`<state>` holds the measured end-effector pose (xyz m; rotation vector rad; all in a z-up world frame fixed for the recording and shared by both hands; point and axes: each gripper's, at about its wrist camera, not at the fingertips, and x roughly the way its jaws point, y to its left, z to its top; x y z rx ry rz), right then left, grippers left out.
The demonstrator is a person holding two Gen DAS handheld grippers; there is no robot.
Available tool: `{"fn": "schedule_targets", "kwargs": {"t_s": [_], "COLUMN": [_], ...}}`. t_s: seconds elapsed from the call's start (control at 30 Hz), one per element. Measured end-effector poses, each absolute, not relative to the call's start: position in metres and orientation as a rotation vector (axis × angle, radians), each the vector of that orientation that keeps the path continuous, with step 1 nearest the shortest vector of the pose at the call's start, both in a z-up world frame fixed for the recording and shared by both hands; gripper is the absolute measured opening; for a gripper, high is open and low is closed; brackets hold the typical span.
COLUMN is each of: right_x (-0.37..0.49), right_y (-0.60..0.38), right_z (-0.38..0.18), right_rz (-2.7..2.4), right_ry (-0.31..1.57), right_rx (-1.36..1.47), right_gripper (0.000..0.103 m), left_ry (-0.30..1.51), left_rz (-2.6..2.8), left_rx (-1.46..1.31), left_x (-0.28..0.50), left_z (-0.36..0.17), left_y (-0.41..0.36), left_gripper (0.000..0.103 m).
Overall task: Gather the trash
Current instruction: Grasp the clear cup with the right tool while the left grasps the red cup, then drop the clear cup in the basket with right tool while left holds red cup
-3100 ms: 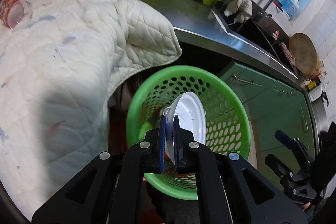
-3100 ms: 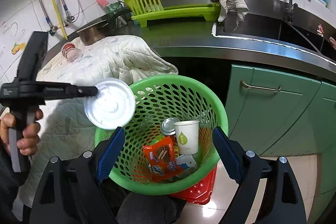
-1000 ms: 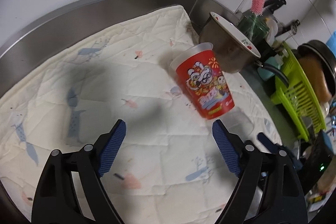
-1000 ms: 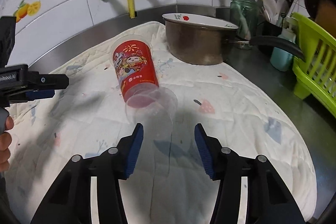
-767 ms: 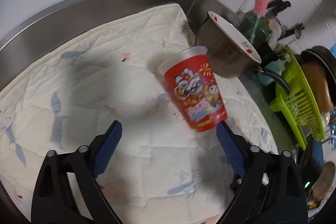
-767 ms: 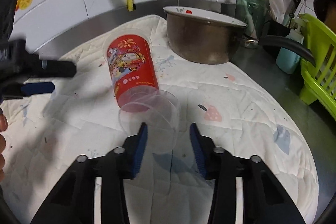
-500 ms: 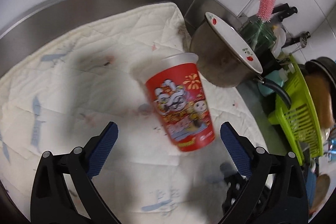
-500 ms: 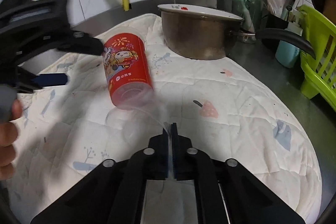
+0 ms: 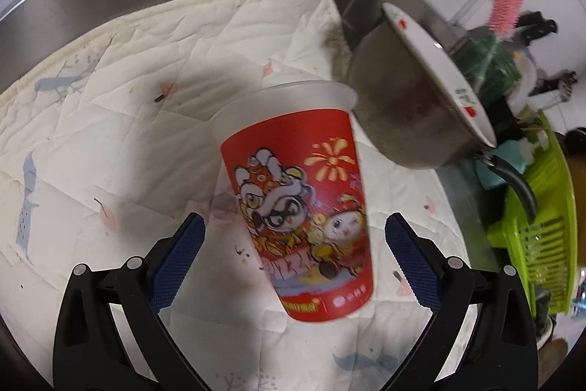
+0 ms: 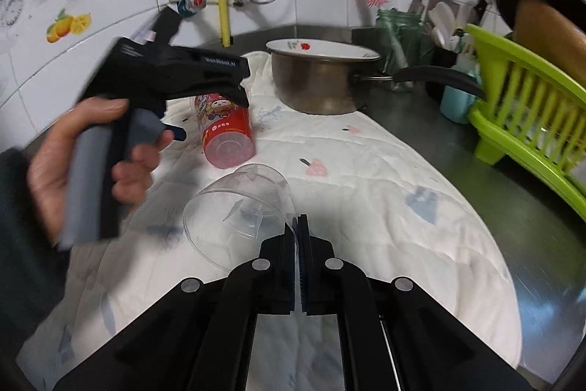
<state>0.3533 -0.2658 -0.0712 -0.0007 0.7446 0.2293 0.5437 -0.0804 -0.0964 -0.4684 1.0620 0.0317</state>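
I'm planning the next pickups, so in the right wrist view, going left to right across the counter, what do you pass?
Hand holding the left gripper → red cup → clear plastic cup pinched in the right gripper → metal pot → green dish rack.

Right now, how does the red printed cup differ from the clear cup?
The red cup is opaque with cartoon print; the clear cup is see-through and plain. The red cup lies free between the open jaws of the left gripper; the right gripper is shut on the clear cup's rim. Both are tipped over above the quilted cloth.
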Motion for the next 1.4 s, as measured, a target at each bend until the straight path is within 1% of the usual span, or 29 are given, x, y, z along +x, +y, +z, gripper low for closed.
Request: {"fn": "schedule_targets", "kwargs": {"t_s": [0.1,0.2,0.27,0.33,0.37,0.4,0.47,0.7,0.97,1.17,1.4], "right_x": [0.336,0.319,0.308,0.299,0.292,0.286,0.275,0.233,0.177,0.127,0.071], "right_y": [-0.277,-0.286,-0.293,-0.298,-0.301,-0.303,-0.307,-0.33,-0.341,-0.359,-0.391], "right_z": [-0.071,-0.071,-0.073,-0.074,-0.074,-0.074,-0.074,-0.074,-0.074,-0.081,-0.098], "right_rz": [0.224,0.208,0.197,0.191,0.183,0.173,0.155,0.097,0.036,-0.043,-0.151], "right_ry": [0.743,0.742,0.744,0.748,0.745,0.744,0.741,0.752,0.773,0.808,0.867], "right_rx": [0.008,0.007,0.02,0.034,0.035,0.032,0.027,0.059,0.069,0.078,0.089], "right_gripper": [0.002,0.002,0.002,0.002,0.002,0.002,0.002,0.002,0.002,0.002,0.002], "left_ry": [1.057,1.064,1.066,1.065,1.061,1.059,1.039,1.022,0.982,0.968,0.936], "left_rz": [0.052,0.066,0.058,0.035,0.013,0.013,0.046,-0.006,-0.16,-0.285,-0.425], "left_rx": [-0.462,-0.462,-0.474,-0.513,-0.537,-0.535,-0.486,-0.458,-0.349,-0.306,-0.202], "left_x": [0.547,0.551,0.552,0.551,0.55,0.549,0.542,0.502,0.414,0.345,0.263], "left_z": [-0.098,-0.101,-0.103,-0.104,-0.104,-0.102,-0.096,-0.077,-0.038,-0.023,-0.009], "left_y": [-0.081,-0.081,-0.079,-0.077,-0.077,-0.077,-0.08,-0.077,-0.09,-0.098,-0.139], "left_gripper": [0.097,0.095,0.09,0.077,0.073,0.071,0.071,0.07,0.07,0.07,0.07]}}
